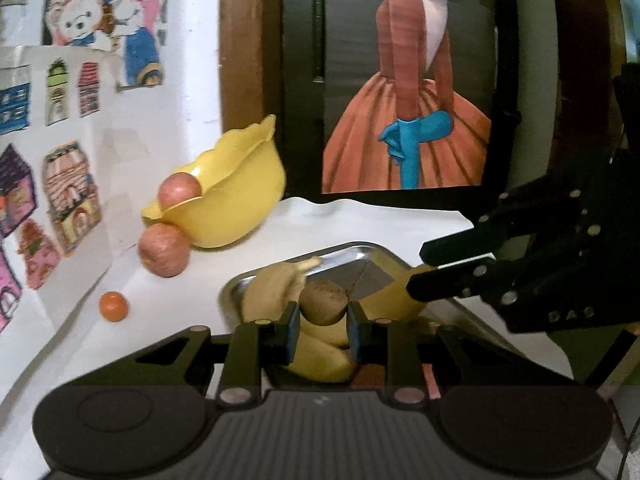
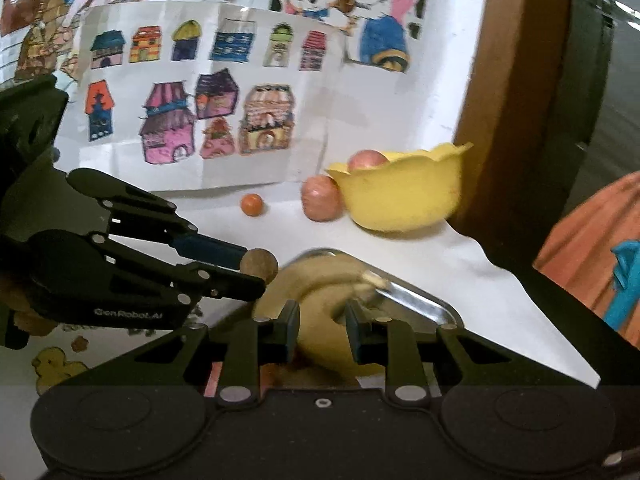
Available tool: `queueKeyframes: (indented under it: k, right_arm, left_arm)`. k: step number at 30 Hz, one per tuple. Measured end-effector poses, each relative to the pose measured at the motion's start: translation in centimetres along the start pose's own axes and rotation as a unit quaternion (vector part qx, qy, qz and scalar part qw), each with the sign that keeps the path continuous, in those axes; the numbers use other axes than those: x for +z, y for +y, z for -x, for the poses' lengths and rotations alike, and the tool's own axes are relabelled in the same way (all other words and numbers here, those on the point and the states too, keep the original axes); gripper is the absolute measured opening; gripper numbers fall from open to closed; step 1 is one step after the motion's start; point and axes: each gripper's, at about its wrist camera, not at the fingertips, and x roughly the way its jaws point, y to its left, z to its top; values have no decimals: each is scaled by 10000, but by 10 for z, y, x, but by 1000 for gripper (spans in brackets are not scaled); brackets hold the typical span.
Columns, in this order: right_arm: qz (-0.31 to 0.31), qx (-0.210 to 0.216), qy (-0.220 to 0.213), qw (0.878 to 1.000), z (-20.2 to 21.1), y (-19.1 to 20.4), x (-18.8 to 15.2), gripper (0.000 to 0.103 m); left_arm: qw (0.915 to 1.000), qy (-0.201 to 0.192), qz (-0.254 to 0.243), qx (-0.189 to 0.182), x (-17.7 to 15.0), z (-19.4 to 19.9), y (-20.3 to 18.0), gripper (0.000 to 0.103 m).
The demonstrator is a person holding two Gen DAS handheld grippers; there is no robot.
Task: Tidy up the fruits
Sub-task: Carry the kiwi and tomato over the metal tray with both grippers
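We see the left gripper (image 1: 323, 322) clamped on a round brown fruit (image 1: 323, 302), held above bananas (image 1: 280, 284) lying on a metal tray (image 1: 360, 254). The right gripper (image 2: 323, 326) straddles a banana, whether gripping we cannot tell. Farther back, a yellow bowl (image 2: 400, 196) holds one apple (image 2: 366, 160); another apple (image 2: 320, 199) touches it, a small orange (image 2: 251, 204) nearby.

Beside the yellow bowl (image 2: 404, 196) sit an apple (image 2: 320, 199) and small orange (image 2: 252, 204), while the left gripper (image 2: 256, 270) pinches a brown fruit (image 2: 259, 264) nearer the camera.
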Motion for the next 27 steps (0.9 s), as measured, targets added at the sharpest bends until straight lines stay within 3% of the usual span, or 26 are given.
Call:
queueKeyframes:
  k: [10,24,27]
  right_arm:
    - [-293,-8,-102,9995,-4,-18,-22,29]
    - [-272,-202,-361,9988,8,-9,-32,61]
    - [-301,-232,-395,9985,15,-7,-34,66]
  left_arm:
    - [9998,168,-63,18,0,-20,-15,27]
    - [9997,231,31,75,-1,-20,-17,29]
    - [9997,224,47,85,-1,-18,-18,34]
